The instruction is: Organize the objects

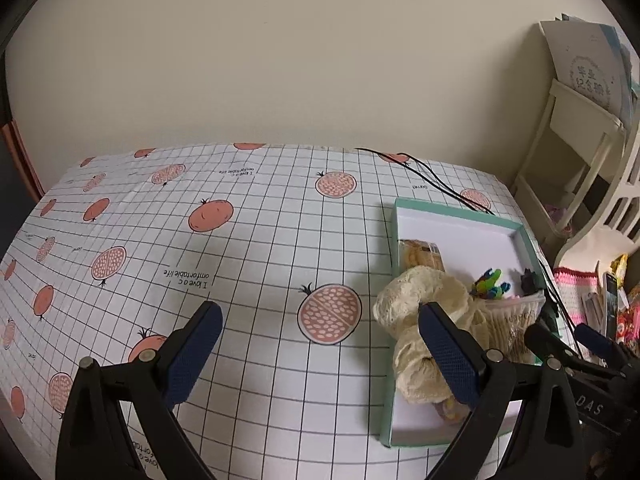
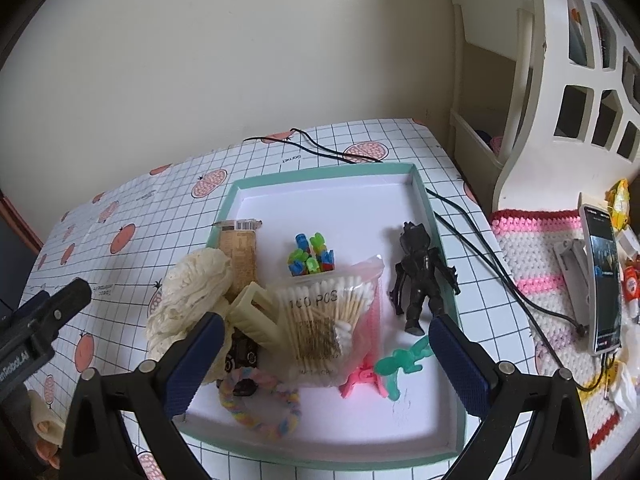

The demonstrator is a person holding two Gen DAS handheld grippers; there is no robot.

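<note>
- Blue-padded fingers on the right gripper (image 2: 324,350) were spread wide with nothing between them, hanging over the near part of the box (image 2: 418,178).
- Right under it sat a bag of cotton swabs (image 2: 320,320), leaning on a cream hair clip (image 2: 256,314), with a pastel scrunchie (image 2: 260,404) closer to the near wall.
- Just beside the bag were a pink clip (image 2: 360,380) and a green balloon-dog toy (image 2: 400,364), touching each other.
- Further back: a black figurine (image 2: 420,276) lying along the right wall, a little pile of colourful beads (image 2: 310,256) in the middle, and a snack packet (image 2: 238,256) by the left wall.
- A cream lace cloth (image 2: 188,296) spilled over the box's left edge onto the tablecloth (image 2: 120,208).
- The left gripper (image 1: 320,356) was also wide open and empty, above the tablecloth, its right finger in front of the lace cloth.
- Off to the right, a black cable (image 2: 480,256) ran past the box toward a phone (image 2: 602,276) propped on a crochet mat (image 2: 532,264).
</note>
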